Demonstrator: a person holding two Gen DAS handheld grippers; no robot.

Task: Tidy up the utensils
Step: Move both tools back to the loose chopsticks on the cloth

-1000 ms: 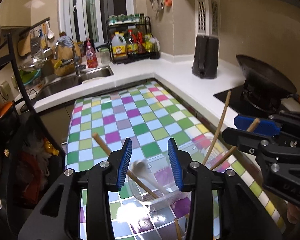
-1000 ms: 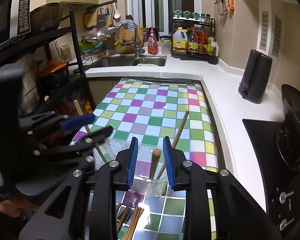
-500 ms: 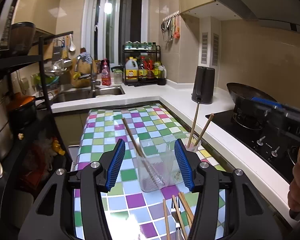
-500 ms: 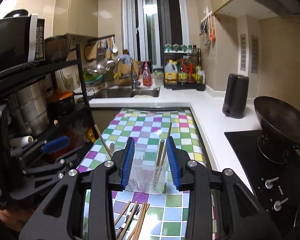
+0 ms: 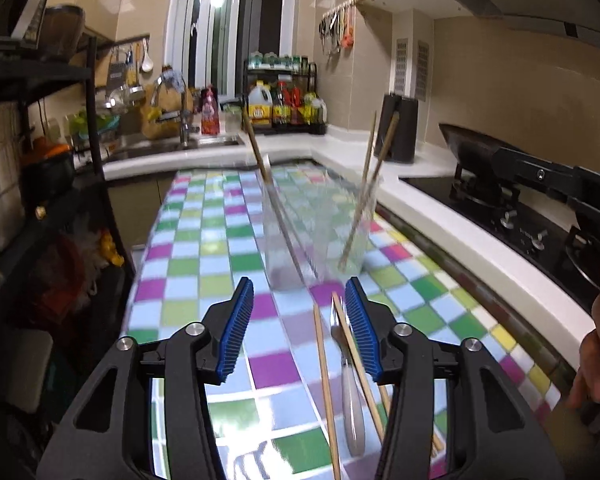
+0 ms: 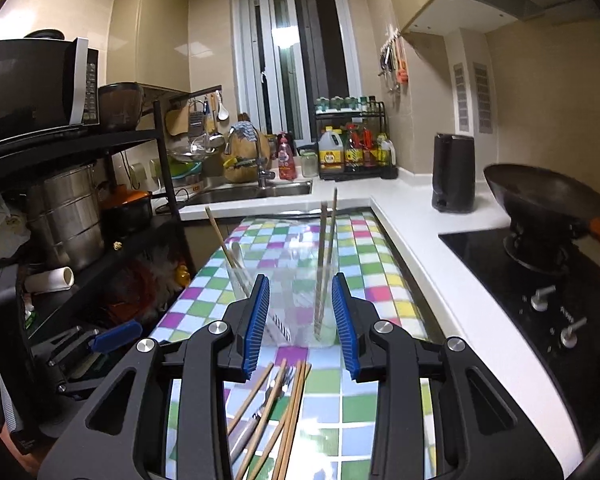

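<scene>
A clear plastic holder (image 5: 320, 232) stands on the checkered table (image 5: 204, 240). A wooden-handled spoon (image 5: 260, 160) leans in its left side and two chopsticks (image 5: 370, 184) in its right side. It also shows in the right wrist view (image 6: 296, 292), with the chopsticks (image 6: 326, 264) upright. Loose chopsticks (image 6: 288, 412) and a fork (image 6: 260, 416) lie on the table in front of it; they show in the left wrist view too (image 5: 326, 384). My left gripper (image 5: 299, 328) is open and empty, behind the holder. My right gripper (image 6: 300, 324) is open and empty, above the loose utensils.
A white counter (image 6: 412, 216) with a black kettle (image 6: 454, 178) runs on the right. A stove with a wok (image 6: 540, 200) is at far right. A sink (image 6: 252, 194) and bottle rack (image 6: 352, 152) are at the back. A black shelf rack (image 6: 60, 200) stands on the left.
Both grippers have pulled back and risen away from the holder. The loose chopsticks and fork have come into view below them. Both stay open and empty.
</scene>
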